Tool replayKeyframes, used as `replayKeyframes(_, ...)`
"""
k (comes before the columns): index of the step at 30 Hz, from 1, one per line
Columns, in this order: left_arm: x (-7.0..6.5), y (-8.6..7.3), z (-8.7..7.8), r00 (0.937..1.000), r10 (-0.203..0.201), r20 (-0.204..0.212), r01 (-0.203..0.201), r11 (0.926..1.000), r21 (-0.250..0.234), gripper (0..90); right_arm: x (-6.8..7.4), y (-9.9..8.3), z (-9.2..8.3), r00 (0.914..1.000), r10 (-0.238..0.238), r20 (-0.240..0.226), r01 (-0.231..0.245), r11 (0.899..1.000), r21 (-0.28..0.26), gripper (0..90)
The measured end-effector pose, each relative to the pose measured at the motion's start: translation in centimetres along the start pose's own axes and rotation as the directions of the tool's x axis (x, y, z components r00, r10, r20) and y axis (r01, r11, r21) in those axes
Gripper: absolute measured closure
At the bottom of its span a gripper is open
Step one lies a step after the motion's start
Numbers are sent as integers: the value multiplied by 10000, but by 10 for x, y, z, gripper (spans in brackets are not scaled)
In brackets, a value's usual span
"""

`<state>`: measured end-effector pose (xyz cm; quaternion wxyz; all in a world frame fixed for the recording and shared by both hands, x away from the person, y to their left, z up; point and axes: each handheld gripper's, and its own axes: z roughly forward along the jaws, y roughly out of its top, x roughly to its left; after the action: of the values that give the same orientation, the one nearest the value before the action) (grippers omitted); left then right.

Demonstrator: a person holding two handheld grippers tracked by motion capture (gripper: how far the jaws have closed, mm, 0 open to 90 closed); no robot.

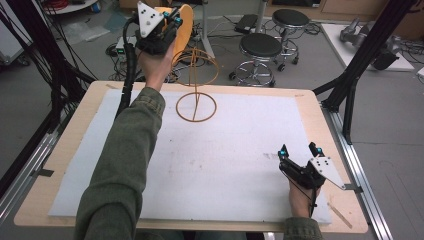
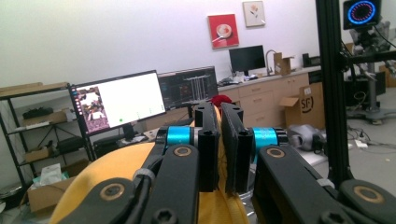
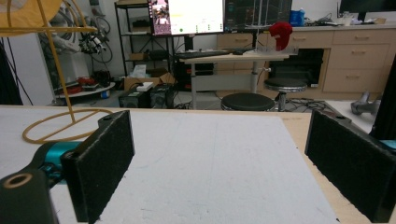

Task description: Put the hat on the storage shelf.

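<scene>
Table [image 1: 320, 107] with white mat [image 1: 225, 165] covering most of its top. Yellow wire stand [image 1: 196, 100] at far centre of mat: ring base flat on the mat, upright stem, wider ring on top. Yellow hat [image 1: 184, 22] held up in the air just above and behind the stand's top ring, brim pinched edge-on. Left gripper [image 1: 167, 25] raised at far left, jaws clenched on the hat brim. Right gripper [image 1: 299, 150] resting low at near right, jaws released, nothing between them. Stand lies below and just to the right of the left jaws, stem axis vertical; left hand far nearer. Judgement: hat goes down onto the top ring
</scene>
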<state>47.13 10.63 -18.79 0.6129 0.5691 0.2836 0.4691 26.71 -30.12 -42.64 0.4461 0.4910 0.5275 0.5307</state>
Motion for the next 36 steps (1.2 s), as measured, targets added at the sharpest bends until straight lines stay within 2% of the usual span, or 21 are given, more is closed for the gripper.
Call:
replayKeyframes(11,-30,-3,12,9988,185,464,-194,9996,182,850,-3,0,0,9998,113,165,-112,9999,-33,69)
replayKeyframes(15,-42,-5,14,9952,637,744,-661,9974,295,850,-3,0,0,9997,124,201,-123,9999,-27,69)
replayKeyframes(23,-64,-14,22,9910,752,1110,-800,9960,392,850,-3,0,0,9997,160,190,-160,9999,-35,69)
replayKeyframes(28,-83,-23,27,9828,1120,1468,-1216,9909,580,851,-3,-1,0,9998,159,155,-160,9999,23,69)
replayKeyframes(31,-95,-31,30,9743,1469,1711,-1601,9848,665,851,-4,-1,0,9997,183,145,-183,9998,-4,69)
replayKeyframes(36,-106,-42,34,9688,1618,1877,-1809,9794,894,851,-5,-1,0,9997,204,141,-204,9998,-2,69)
